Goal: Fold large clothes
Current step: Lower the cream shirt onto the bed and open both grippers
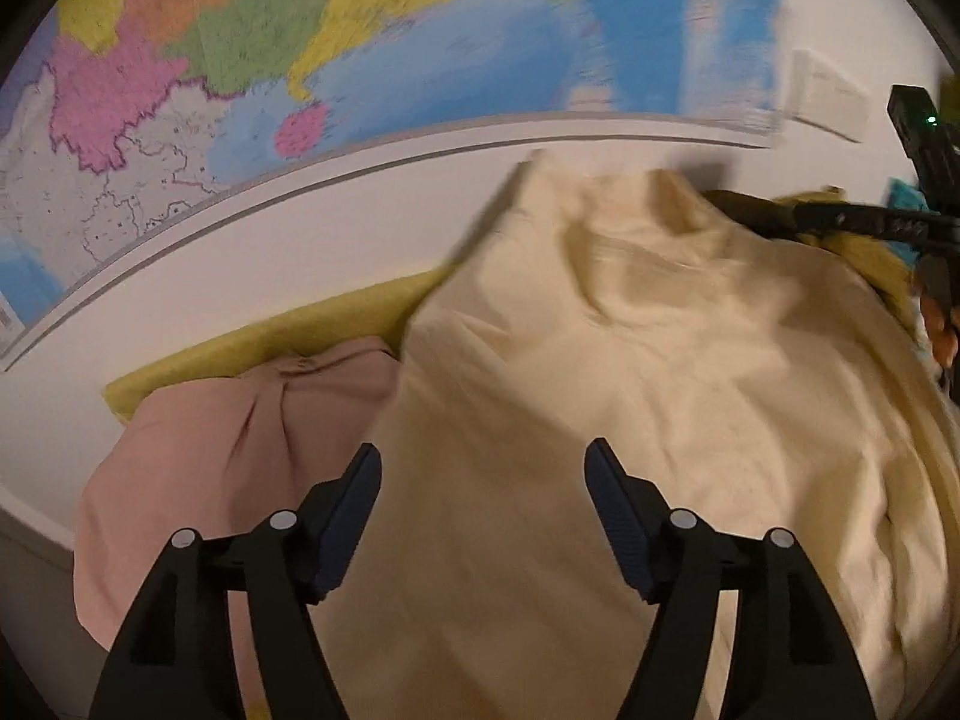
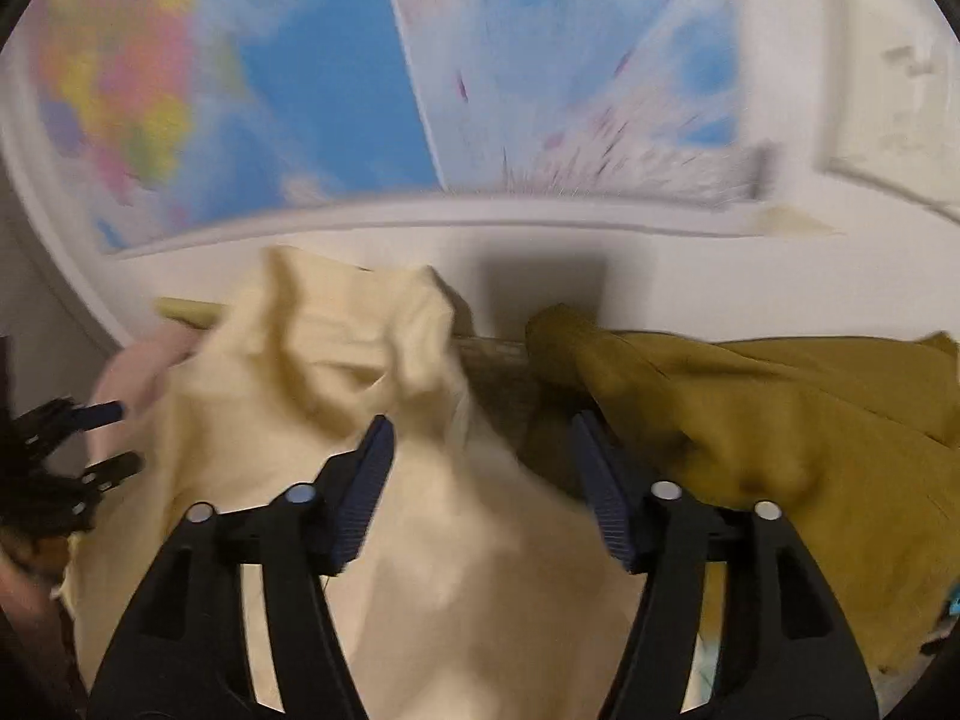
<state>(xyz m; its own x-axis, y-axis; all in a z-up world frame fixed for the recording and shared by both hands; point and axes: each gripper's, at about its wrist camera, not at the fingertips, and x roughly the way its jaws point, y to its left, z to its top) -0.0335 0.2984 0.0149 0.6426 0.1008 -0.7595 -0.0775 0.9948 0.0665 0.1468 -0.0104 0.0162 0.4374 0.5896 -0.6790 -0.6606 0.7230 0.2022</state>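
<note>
Both grippers hang with jaws spread over a heap of laundry, nothing clamped between the pads. Left gripper (image 1: 483,480) hovers above the cream garment (image 1: 600,390), its two dark-blue pads (image 1: 354,516) wide apart and the cloth lying loose beneath them, not pinched. Right gripper (image 2: 480,456) is likewise parted; the cream garment (image 2: 336,372) rises in a crumpled peak toward 11 o'clock of its left pad, and whether the fabric brushes that pad cannot be told through the blur.

At 9 o'clock in the left wrist view, a dusty pink garment (image 1: 210,438) lies just beside the cream one, partly tucked under its edge. Behind both, a yellow-green cloth (image 1: 288,330) runs along the surface at 10 o'clock. At 2 o'clock in the right wrist view, an olive-mustard garment (image 2: 780,420) sprawls touching the cream piece's far side.

Across the pile, each camera catches the other tool: the right gripper at 3 o'clock in the left view, the left gripper at 9 o'clock in the right view.

Farthest back, at 12 o'clock, a white wall (image 1: 336,240) carries a large coloured map (image 1: 360,60), and a pale panel (image 2: 888,108) hangs at 2 o'clock.
</note>
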